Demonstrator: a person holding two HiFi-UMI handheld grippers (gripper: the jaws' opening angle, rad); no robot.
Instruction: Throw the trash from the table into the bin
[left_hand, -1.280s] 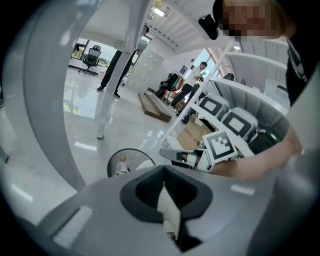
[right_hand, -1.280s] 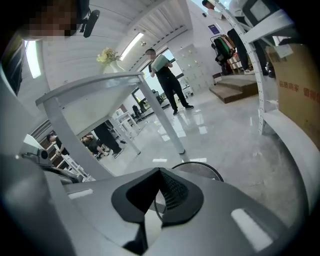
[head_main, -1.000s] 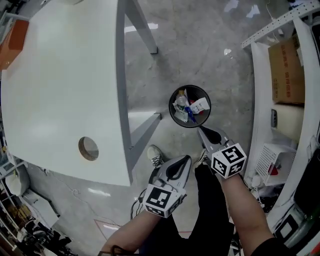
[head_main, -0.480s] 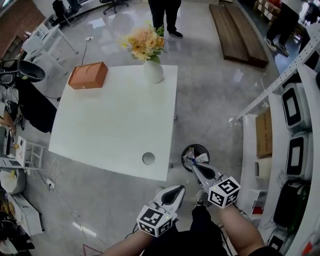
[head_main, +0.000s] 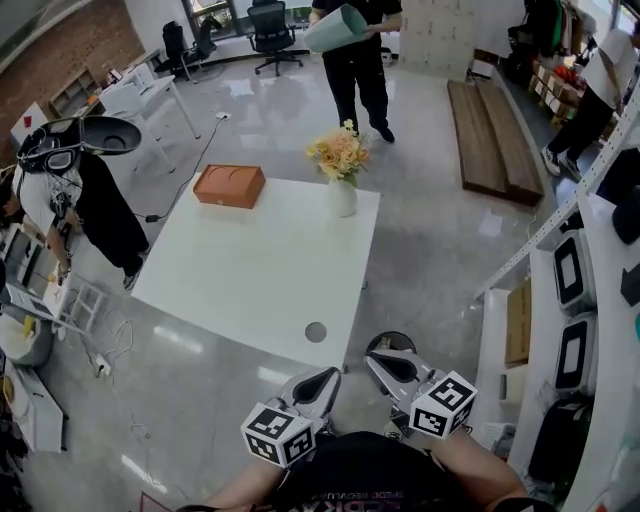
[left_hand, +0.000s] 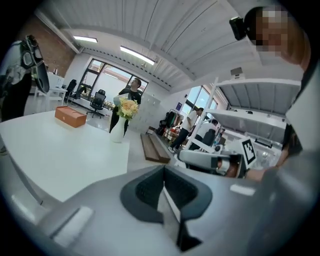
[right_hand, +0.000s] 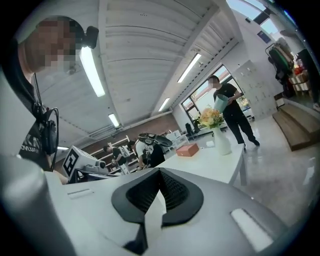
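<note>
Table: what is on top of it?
An orange box sits at the far edge, a vase of flowers at the far corner, a round hole near the front. Nothing else shows. The tabletop under box and vase is hidden.

A white vase (head_main: 342, 197) with yellow and peach flowers (head_main: 338, 153) stands just above the middle of the head view. To its left lies an orange box (head_main: 229, 186), well apart from the vase. At the top a person in black (head_main: 358, 60) stands on the glossy grey floor (head_main: 430, 230), holding a pale green thing (head_main: 335, 27). Behind them, a black office chair (head_main: 270, 22). Long wooden boards (head_main: 490, 140) lie at the upper right. A white shelf rack (head_main: 600, 250) runs down the right edge, with a cardboard box (head_main: 518, 322) beside it. At the left edge stands another person in dark clothes (head_main: 95, 205); a cable (head_main: 190, 165) trails across the floor near them.
</note>
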